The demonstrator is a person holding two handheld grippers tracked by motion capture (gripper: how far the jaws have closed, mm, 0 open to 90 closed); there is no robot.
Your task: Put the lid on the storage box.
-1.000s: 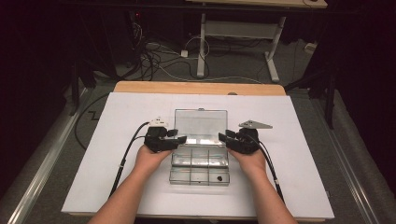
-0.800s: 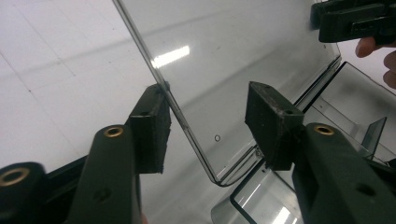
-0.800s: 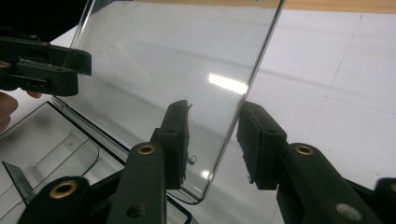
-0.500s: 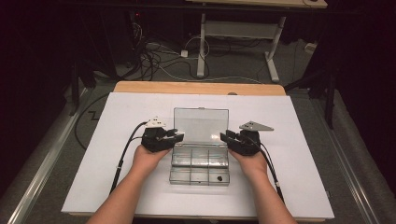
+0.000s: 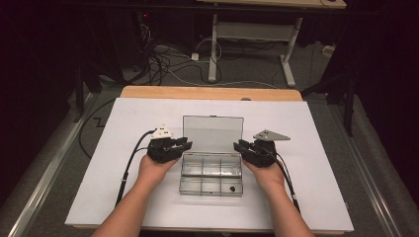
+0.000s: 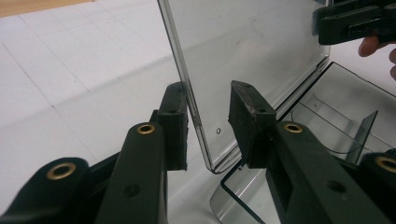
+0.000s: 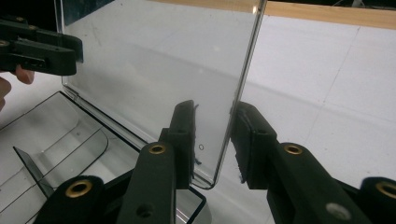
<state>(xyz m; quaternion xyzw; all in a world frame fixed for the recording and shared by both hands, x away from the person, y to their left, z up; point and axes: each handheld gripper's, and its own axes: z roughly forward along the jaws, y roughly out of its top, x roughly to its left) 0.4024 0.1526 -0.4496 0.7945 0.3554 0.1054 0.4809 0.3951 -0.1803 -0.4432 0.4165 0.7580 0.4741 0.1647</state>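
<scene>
A clear plastic compartment box (image 5: 211, 193) lies open at the table's centre, its lid (image 5: 212, 129) standing upright. A small dark piece (image 5: 231, 188) sits in the near right compartment. My left gripper (image 5: 184, 144) straddles the lid's left edge (image 6: 191, 93). One pad (image 6: 177, 126) lies against it and the other (image 6: 247, 121) stands a gap away. My right gripper (image 5: 238, 146) straddles the lid's right edge (image 7: 238, 93), also with a gap at one pad (image 7: 184, 140). Both sets of jaws have just been closing with the lid between them.
White paper (image 5: 123, 187) covers the table, with a wooden strip (image 5: 212, 93) at its far edge. Cables trail from each gripper toward the near edge. Beyond the table are a dark floor, loose cables (image 5: 163, 57) and a desk frame (image 5: 257, 29).
Both hands stay at the lid's two sides. The jaws look slightly narrower around the lid's edges; the lid stays upright.
</scene>
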